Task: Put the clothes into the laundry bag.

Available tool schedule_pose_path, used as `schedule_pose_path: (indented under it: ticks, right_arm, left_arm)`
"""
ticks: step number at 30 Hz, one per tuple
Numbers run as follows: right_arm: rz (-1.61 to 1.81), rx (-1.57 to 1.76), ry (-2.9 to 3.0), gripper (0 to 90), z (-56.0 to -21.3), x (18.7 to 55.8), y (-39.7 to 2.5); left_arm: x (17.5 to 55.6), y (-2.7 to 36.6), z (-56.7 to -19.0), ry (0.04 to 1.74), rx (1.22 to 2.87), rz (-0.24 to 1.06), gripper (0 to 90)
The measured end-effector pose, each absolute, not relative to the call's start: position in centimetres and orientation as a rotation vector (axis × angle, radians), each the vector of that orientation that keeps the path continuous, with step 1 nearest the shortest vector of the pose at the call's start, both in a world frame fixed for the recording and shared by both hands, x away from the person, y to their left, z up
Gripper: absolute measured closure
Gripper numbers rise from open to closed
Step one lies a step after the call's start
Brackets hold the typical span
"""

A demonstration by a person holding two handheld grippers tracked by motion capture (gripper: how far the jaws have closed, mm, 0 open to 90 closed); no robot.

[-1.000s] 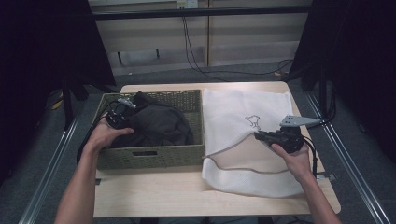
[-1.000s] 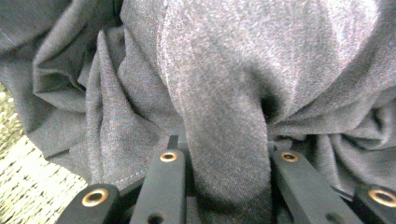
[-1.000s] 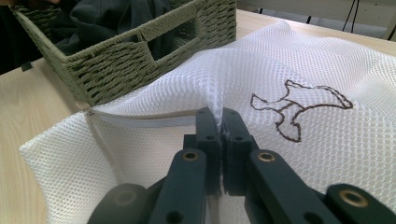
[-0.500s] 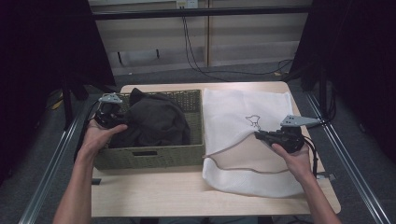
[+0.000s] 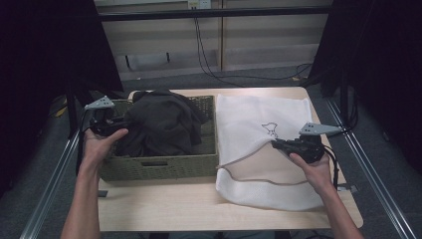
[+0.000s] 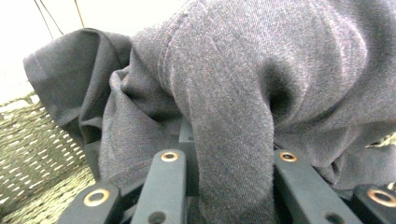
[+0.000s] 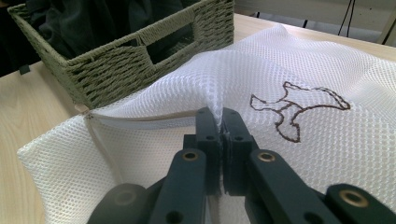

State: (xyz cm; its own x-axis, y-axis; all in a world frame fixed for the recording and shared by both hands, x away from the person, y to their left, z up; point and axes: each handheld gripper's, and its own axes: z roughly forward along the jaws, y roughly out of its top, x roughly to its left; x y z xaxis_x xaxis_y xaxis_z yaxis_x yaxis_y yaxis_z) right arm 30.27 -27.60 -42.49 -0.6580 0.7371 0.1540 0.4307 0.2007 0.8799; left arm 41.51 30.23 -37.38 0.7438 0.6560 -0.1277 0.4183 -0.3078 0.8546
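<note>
Since the earlier frames the left gripper [image 5: 102, 119] has drawn back toward the left rim of the basket [image 5: 159, 167], and the dark garment [image 5: 161, 124] has risen with it into a mound above the weave. In the high view the right gripper [image 5: 298, 147] has stayed put on the white mesh bag [image 5: 259, 124], which lies flat on the table [image 5: 164, 209] just right of the basket. So the garment sits left of the bag, and its way in is rightward, over the basket's right wall.

In the left gripper view a thick fold of garment [image 6: 233, 140] runs down between the jaws, which are clamped on it.

In the right gripper view the jaws are clenched on a pinch of bag [image 7: 261, 74], lifting that layer; the basket [image 7: 135, 56] stands just beyond.
</note>
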Motion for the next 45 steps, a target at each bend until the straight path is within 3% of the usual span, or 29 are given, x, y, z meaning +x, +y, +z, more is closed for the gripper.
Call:
schedule_pose_path:
  ticks: [11, 45]
  right_arm:
    - [1.446, 1.101, 2.173, 87.9, -42.4, 30.3, -27.7]
    - [1.438, 1.097, 2.172, 87.9, -42.4, 30.3, -27.6]
  left_arm:
    - [40.7, 31.0, -35.5, 0.801, 1.801, 0.335, 75.0]
    - [38.6, 32.2, -29.3, 0.739, 1.603, 0.408, 75.0]
